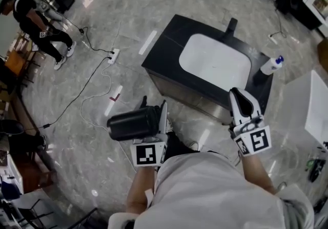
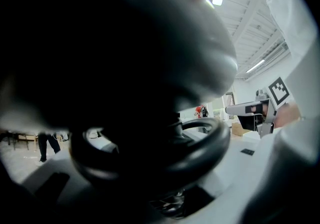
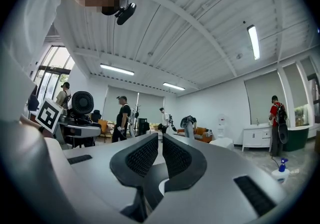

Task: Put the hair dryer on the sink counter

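Observation:
The black hair dryer [image 1: 132,123] hangs over the floor, in front of the counter's near left corner, with my left gripper [image 1: 155,119] shut on it. In the left gripper view the dryer's dark body [image 2: 125,52] fills most of the picture and hides the jaws. The sink counter [image 1: 164,56] is black, with a white basin [image 1: 215,61] and a dark faucet [image 1: 231,25]. My right gripper [image 1: 243,101] hovers by the counter's near right edge. Its pads [image 3: 142,155] stand nearly together with nothing between them. The dryer's round grille [image 3: 82,102] shows at the left of the right gripper view.
A spray bottle [image 1: 271,65] stands at the counter's right end. A power strip [image 1: 113,56] and cables lie on the marble floor to the left. A white cabinet [image 1: 312,105] is at the right. People [image 1: 38,23] stand at the far left.

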A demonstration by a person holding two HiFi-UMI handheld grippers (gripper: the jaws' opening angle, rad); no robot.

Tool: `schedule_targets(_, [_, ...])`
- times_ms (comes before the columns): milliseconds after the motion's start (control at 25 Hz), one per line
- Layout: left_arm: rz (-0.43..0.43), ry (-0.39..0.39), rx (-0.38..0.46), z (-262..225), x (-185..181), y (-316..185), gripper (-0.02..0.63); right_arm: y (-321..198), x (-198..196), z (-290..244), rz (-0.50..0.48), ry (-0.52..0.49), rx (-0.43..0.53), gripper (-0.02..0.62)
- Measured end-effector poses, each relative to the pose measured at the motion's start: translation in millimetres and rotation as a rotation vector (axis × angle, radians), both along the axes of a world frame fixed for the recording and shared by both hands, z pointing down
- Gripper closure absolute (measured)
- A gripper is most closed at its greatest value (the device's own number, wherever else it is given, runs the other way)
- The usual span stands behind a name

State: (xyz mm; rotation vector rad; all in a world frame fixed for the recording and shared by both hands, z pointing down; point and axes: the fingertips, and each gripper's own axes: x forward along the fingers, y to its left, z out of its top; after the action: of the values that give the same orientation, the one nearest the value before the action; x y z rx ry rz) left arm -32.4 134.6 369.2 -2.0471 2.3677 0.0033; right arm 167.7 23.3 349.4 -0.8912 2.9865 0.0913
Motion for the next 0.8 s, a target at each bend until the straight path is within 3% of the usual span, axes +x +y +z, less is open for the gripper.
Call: schedule_targets(800, [0.115,0.03,-0.014,6,-120,-101,0.374,-83,-107,-1,0.116,0.036,-0.014,0.546])
